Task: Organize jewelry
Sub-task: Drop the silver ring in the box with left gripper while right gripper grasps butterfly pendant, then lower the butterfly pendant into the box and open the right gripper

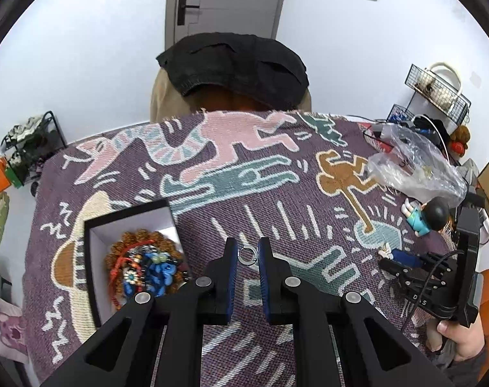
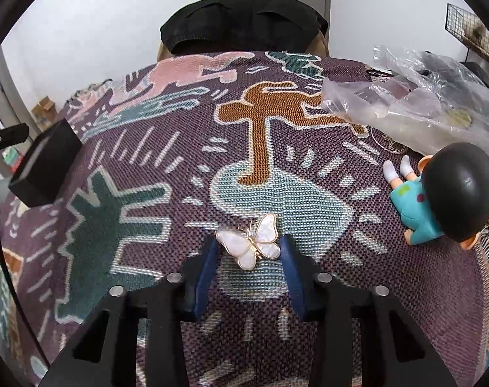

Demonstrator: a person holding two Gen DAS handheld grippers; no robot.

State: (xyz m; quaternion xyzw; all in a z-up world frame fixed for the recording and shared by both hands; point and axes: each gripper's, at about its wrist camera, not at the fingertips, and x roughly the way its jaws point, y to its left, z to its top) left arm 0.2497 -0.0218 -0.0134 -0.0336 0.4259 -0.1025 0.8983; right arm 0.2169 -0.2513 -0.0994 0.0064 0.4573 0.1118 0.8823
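Sitting between the blue pads of the left gripper (image 1: 248, 255) is a small silver ring (image 1: 248, 255), pinched at the fingertips, jaws nearly closed on it, up above the patterned purple blanket (image 1: 276, 174). Just left of that gripper there's the open black box (image 1: 128, 216) with a white inside, already stuffed with jewelry: a brown bead bracelet (image 1: 122, 242) around the edge, blue beads (image 1: 162, 272) and red cord (image 1: 118, 262) piled in the middle.

Over on the right wrist view, the right gripper (image 2: 248, 247) has its pads on either side of a white butterfly brooch (image 2: 249, 240) with gold edging. The wing tips look like they touch both pads, so I'd call it gripped, with the jaws still fairly wide because the brooch is wide. It lies right over the light blue patch of the weave.

Other stuff around: a crumpled clear plastic bag (image 2: 415, 103) at the far right, and a little doll (image 2: 438, 193) with black hair and teal clothes lying beside it. From the left view you can see a hand (image 1: 460, 338) holding the right gripper's handle.
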